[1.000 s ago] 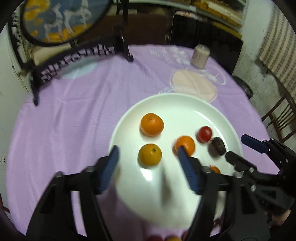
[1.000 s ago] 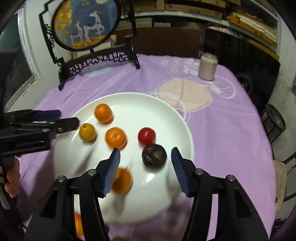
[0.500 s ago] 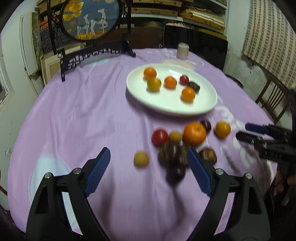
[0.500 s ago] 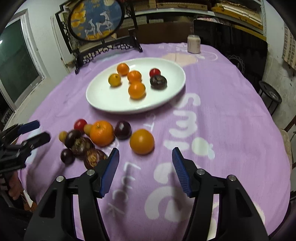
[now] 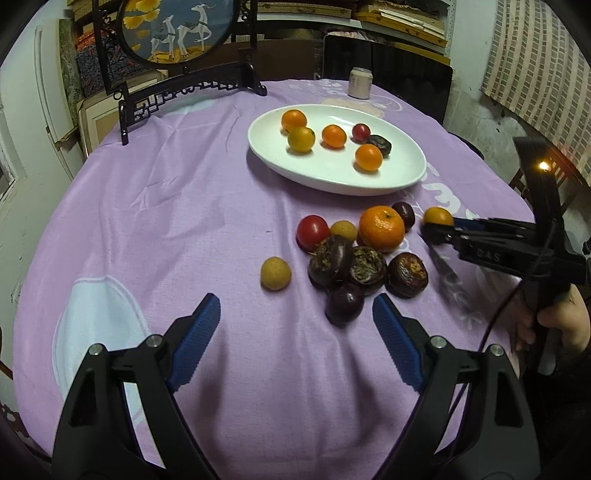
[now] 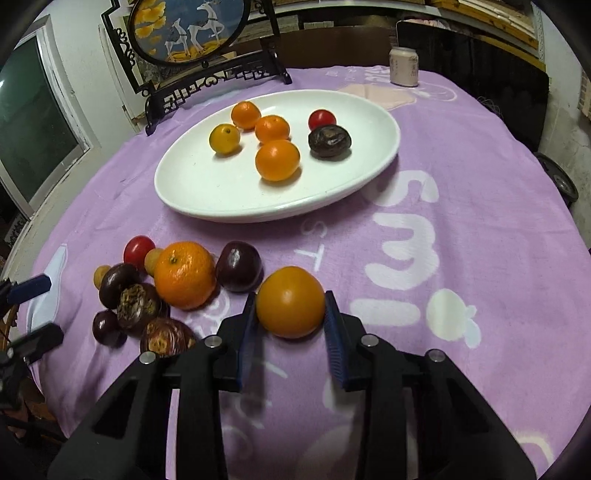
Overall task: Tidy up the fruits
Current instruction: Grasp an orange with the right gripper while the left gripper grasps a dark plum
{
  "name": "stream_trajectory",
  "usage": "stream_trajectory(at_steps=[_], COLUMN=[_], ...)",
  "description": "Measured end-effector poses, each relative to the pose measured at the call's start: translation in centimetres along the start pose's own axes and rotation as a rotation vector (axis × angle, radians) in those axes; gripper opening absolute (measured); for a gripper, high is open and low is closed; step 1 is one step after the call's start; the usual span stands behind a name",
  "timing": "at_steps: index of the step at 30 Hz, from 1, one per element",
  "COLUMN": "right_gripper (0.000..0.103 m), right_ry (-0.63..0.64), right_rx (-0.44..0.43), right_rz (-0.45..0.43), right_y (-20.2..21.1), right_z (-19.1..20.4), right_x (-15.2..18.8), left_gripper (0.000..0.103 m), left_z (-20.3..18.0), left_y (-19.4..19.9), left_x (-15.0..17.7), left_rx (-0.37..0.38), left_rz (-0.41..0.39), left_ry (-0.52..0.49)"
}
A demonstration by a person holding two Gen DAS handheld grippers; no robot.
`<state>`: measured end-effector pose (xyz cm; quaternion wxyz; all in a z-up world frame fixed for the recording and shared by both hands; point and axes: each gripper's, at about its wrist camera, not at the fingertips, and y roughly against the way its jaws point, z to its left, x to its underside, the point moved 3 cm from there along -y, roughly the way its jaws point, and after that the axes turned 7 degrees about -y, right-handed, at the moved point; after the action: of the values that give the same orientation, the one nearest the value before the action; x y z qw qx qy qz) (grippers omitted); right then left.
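Observation:
A white oval plate [image 6: 207, 206] [image 5: 410, 177] holds several small oranges, a red tomato and a dark fruit. In front of it on the purple cloth lies a pile: a big tangerine [image 6: 184, 275] [image 5: 381, 228], a red tomato [image 5: 312, 232], several dark purple fruits and small yellow ones. My right gripper [image 6: 290, 314] is shut on a smooth orange fruit [image 6: 290, 302] [image 5: 437, 216] resting on the cloth right of the pile. My left gripper [image 5: 295, 325] is open and empty, just short of the pile, with a small dark fruit [image 5: 344, 305] near its right finger.
A lone yellow fruit [image 5: 275, 273] lies left of the pile. A black carved stand with a round deer picture [image 6: 192, 29] and a small can [image 6: 403, 66] stand at the far side. The table edge drops off on the left and right.
Both grippers pulled back from over the plate to the near side. The right gripper then moved forward and closed around the orange fruit. The left gripper stayed open.

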<state>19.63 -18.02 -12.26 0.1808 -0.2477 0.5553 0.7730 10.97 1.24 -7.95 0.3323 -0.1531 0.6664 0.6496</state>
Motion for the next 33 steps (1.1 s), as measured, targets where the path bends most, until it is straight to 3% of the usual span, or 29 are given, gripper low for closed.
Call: stream_trajectory(at_steps=[10,12,15,17,21,22,33], right_gripper=[0.035,0.035,0.035,0.035,0.035,0.035,0.035], right_ry=[-0.056,-0.071,-0.085,-0.084,-0.086,-0.087,-0.064], right_rx=[0.003,-0.003,-0.014,-0.015,-0.019,-0.019,-0.034], right_rz=[-0.033,-0.034,-0.040,-0.040,-0.042,-0.043,-0.061], right_y=[3.9,4.2,4.7,4.7,4.9,4.9,5.5], right_z=[-1.5,-1.9,-2.2,-2.2,-2.1,-2.0,-0.9], right_x=[0.5,0.8,1.1,1.2,1.4,1.4,1.4], left_gripper=[0.085,0.081,0.066,0.050,0.035,0.027,0.027], left_z=[-1.7,-2.0,-2.3,-2.4,-2.5,-2.5,-1.6], left_y=[-1.9,-2.6,-3.8,-4.4,-5.1,-4.9,-0.8], left_x=[0.0,-0.1,-0.3,-0.2,0.1,0.1,-0.9], left_rx=[0.051,0.052,0.075,0.085,0.094,0.104,0.138], left_rz=[0.039,0.049,0.071,0.085,0.092,0.085,0.001], left_ry=[-0.024,-0.024,-0.021,-0.021,-0.027,-0.026,0.006])
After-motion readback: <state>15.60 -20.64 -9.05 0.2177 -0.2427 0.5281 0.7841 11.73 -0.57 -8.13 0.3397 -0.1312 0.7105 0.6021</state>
